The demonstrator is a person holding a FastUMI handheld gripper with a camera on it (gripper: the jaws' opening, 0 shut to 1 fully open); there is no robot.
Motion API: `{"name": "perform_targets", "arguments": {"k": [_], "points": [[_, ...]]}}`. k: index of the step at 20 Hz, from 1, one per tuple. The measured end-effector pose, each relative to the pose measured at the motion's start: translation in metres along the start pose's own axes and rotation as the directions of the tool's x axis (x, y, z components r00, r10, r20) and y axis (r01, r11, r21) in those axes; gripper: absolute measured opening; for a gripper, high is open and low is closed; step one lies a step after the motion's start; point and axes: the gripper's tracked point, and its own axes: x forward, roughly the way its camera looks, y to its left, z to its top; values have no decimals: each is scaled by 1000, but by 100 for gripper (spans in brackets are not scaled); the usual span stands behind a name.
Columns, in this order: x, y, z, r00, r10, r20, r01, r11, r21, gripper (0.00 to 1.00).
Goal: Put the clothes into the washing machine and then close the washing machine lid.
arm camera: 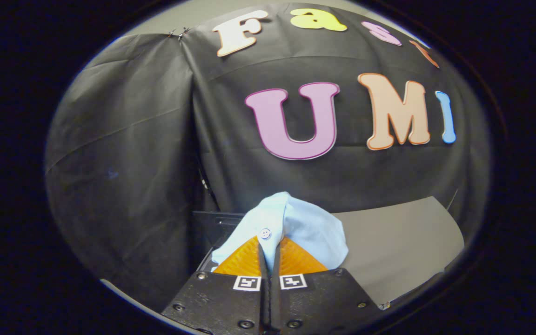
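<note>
— What does the gripper hold?
— Its fingers are pressed nearly together, pinching a light blue shirt with a button; the cloth bunches over the fingertips.

— And beyond?
— A dark box-like thing sits just behind the shirt; what it is, I cannot tell. A grey sheet lies beside it, black cloth wall behind.

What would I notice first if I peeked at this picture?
First, a light blue shirt with a small white button, bunched up and pinched between the gripper fingers, which are shut on it. Beyond it to the right lies a flat grey surface, and the black cloth wall hangs behind everything.
</note>
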Motion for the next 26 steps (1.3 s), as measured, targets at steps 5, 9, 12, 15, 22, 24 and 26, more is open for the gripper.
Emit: {"name": "perform_targets", "arguments": {"k": [5, 9, 12, 15, 22, 24, 26], "points": [[40, 31, -24, 999, 27, -36, -27, 1000, 4, 1], [74, 56, -58, 996, 53, -74, -52, 999, 9, 1], [104, 70, -91, 990, 76, -119, -75, 997, 15, 1], [135, 77, -127, 983, 77, -165, -79, 997, -4, 1], [197, 80, -234, 943, 84, -323, -96, 995, -20, 1], [207, 80, -269, 922, 90, -376, -111, 993, -35, 1], [210, 82, -296, 893, 112, -435, -147, 988, -47, 1]]}}
